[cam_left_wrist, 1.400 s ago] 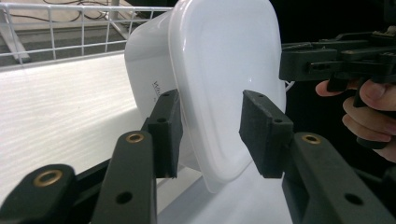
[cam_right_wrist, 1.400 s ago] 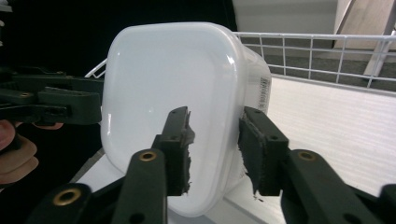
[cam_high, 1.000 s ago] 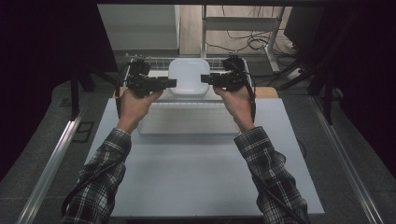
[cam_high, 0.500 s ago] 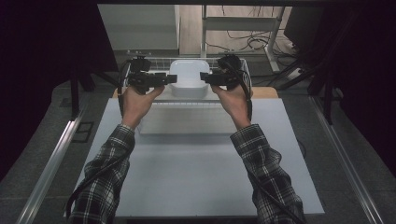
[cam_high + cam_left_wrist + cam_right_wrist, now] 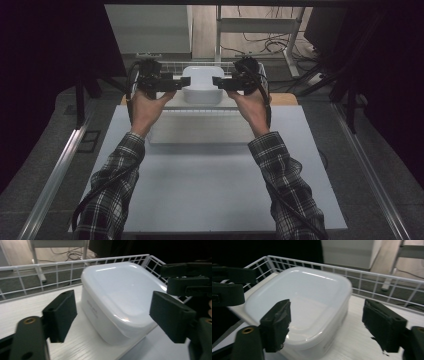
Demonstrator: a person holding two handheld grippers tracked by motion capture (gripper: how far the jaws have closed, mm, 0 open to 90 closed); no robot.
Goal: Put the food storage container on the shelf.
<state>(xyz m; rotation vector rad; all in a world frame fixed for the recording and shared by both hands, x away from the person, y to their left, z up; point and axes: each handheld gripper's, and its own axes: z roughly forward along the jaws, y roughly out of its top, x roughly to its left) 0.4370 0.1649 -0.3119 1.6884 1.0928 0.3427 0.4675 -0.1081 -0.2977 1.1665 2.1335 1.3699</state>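
The left tool (image 5: 176,83) has its jaws spread wide, pointing at the left side of the tub (image 5: 201,89); the left gripper view shows its black pads (image 5: 61,315) either side of the tub's near corner, not touching it. The right tool (image 5: 223,82) is likewise spread and faces the tub's right side, the pads (image 5: 277,323) flanking that corner with a gap to the plastic.

The tub, white and lidded (image 5: 125,292), sits on a white board (image 5: 362,345) at the far end of the worktop (image 5: 210,180), between the two tools. Behind the tub and around its sides runs a white wire rail (image 5: 50,271); the rail is near the tub's back and corners, leaving little room there. In front of the tub lies a pale flat panel (image 5: 200,130), under the hands. The worktop nearer the person than the tub is bare and open. Beyond the rail are a floor with cables (image 5: 260,42) and a cabinet (image 5: 150,30).
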